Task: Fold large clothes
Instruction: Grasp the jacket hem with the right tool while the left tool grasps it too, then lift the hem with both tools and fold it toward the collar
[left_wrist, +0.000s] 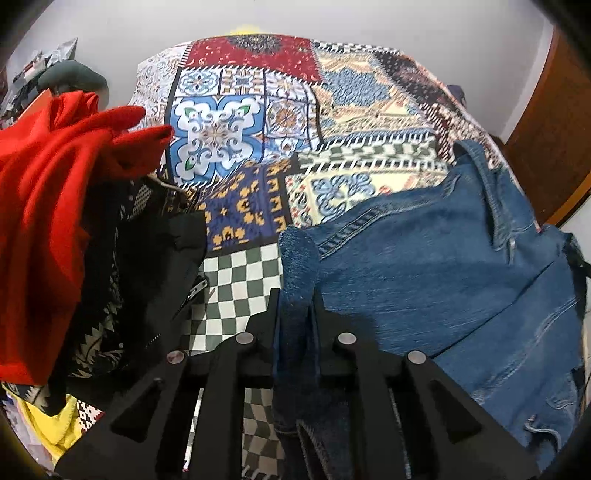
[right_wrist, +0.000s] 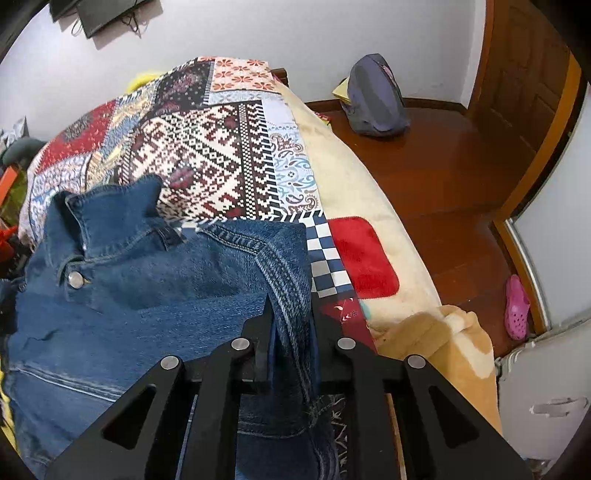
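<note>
Left wrist view: left gripper (left_wrist: 295, 306) pinching a fold of the denim jacket (left_wrist: 443, 266), jaws narrow with the blue cloth standing up between them. Rest of the jacket spreading away to the right of the claw and a little ahead, across the patchwork bedspread (left_wrist: 236, 122), collar toward the far side. Lying just to the left: a heap of other clothes, a red garment (left_wrist: 55, 177) on top of a black patterned one (left_wrist: 147, 251), close to the gripped edge but apart from it. Beyond the bed, only a pale wall (left_wrist: 332, 18).

Right wrist view: right gripper (right_wrist: 291, 314) likewise clamping narrow on a stitched seam of the jacket, denim filling the gap between the jaws. From here the body of the jacket lying to the left, collar (right_wrist: 110, 206) and a metal button (right_wrist: 75, 278) pointing up the bed. Judging from both views: garment stretching crosswise between the two claws, each holding one side, so the coming fold likely needing both hands carrying their edges together; neither one clearly nearer.

Under the bedspread, showing at the bed's right edge, a cream blanket (right_wrist: 343, 177) with a red patch. Past it, a wooden floor (right_wrist: 461, 177), a grey bag (right_wrist: 376, 99) by the wall, a pink shoe (right_wrist: 517, 306) near a white door frame.
</note>
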